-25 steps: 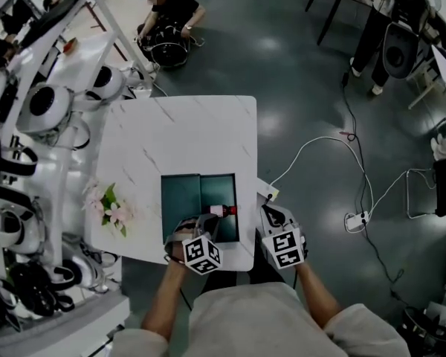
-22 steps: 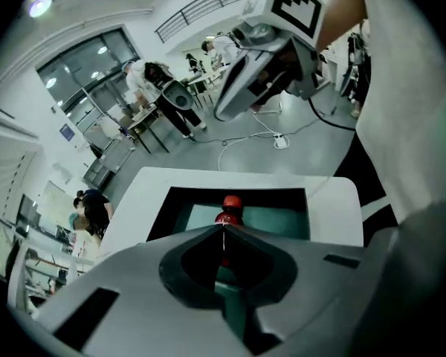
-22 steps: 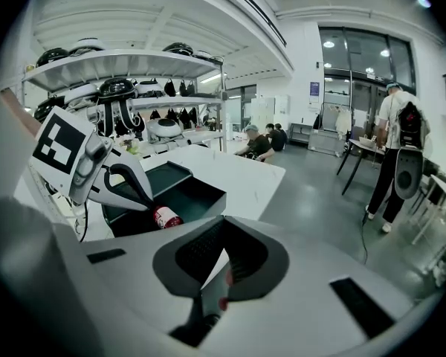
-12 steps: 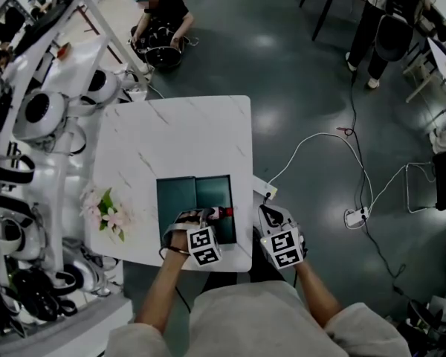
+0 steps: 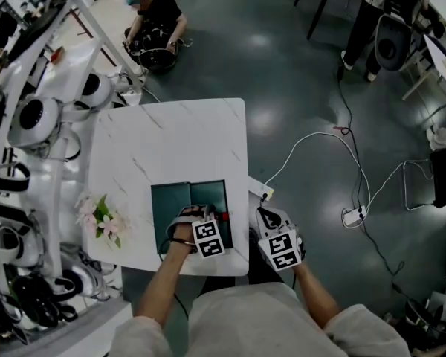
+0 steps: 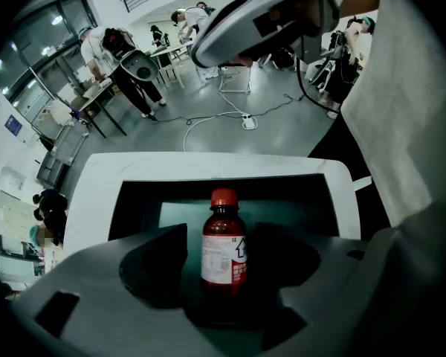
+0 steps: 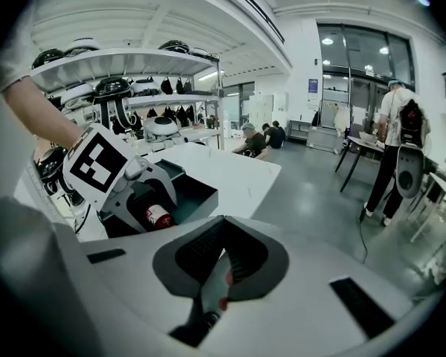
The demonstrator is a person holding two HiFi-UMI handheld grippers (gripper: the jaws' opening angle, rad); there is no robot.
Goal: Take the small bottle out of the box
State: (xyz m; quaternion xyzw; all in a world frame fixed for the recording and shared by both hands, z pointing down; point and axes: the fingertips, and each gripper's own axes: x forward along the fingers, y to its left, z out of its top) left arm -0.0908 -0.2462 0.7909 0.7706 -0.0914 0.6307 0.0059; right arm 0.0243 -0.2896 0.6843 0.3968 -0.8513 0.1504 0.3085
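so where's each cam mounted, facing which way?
Head view: on the person's head, steeply down at the white table and dark green box; forearms show.
Left gripper view: on the left gripper, along its jaws, just opened, small bottle between them; shirt right.
Right gripper view: on the right gripper, across the table; left forearm shows.
Shared: the bottle's red cap, all three.
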